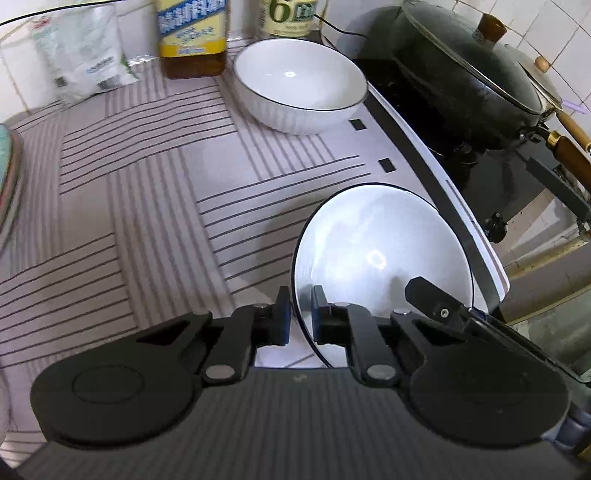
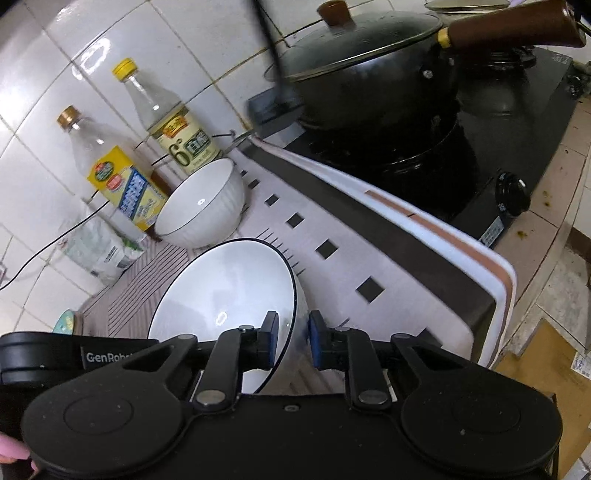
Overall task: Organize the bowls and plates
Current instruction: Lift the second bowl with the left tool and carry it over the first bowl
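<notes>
Taking the near bowl (image 1: 380, 254) as the landmark, everything else lies around it on the counter (image 1: 140, 206), which is covered by a mat of grey stripes and small black squares. In the left wrist view, far to its left, a pale green edge (image 1: 8, 173) of something shows at the frame border. Behind and left of the bowl a white packet (image 1: 83, 55) leans at the tiled wall, next a bottle with a yellow and blue label (image 1: 192, 35), then a second bottle marked with a large 6 (image 1: 288, 16). A ribbed white bowl with a dark rim (image 1: 299, 88) stands upright well behind the near bowl, just in front of those bottles. The near bowl itself is tilted, its mouth turned toward the left tool. The left tool (image 1: 300, 315) is pinched narrow on the bowl's rim at its near left side, one pad inside and one outside. The right tool (image 2: 291, 341) grips the opposite rim the same way, its pads closed on the wall of the bowl. To the right of the bowl a black lidded pot (image 1: 469, 85) with a wooden handle sits on a dark stove (image 2: 480, 177).
</notes>
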Motion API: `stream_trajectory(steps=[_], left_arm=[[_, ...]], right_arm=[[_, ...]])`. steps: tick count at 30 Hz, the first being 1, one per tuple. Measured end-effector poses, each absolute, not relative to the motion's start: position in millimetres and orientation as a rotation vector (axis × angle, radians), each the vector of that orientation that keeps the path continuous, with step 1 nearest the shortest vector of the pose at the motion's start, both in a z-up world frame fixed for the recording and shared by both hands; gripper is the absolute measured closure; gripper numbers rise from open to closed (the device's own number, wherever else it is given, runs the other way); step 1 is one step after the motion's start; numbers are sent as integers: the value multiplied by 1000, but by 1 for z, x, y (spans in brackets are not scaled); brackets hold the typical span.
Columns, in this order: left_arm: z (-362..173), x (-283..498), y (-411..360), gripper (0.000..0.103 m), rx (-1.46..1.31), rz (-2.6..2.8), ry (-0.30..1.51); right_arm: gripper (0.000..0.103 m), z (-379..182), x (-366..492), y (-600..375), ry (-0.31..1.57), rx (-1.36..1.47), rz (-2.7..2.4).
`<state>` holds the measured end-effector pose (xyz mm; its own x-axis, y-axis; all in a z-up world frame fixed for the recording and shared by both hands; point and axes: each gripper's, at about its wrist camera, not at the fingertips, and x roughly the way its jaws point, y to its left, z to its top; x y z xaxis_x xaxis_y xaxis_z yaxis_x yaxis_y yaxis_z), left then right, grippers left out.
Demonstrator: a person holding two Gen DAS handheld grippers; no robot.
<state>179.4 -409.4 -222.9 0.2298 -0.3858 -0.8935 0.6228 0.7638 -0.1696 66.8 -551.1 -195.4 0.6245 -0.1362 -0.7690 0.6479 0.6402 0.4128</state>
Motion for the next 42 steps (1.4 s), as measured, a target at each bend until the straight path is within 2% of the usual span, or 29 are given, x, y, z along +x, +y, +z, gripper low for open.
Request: stream_trajectory(steps=[27,42], left_arm=[[-154,157,-295,93,176,-564,1097],[-127,164,-217,93,140,-494,1132]], right_arm=[[81,-139,70,-468,803,661,-271],[81,-105,90,-407,835,572,-129]])
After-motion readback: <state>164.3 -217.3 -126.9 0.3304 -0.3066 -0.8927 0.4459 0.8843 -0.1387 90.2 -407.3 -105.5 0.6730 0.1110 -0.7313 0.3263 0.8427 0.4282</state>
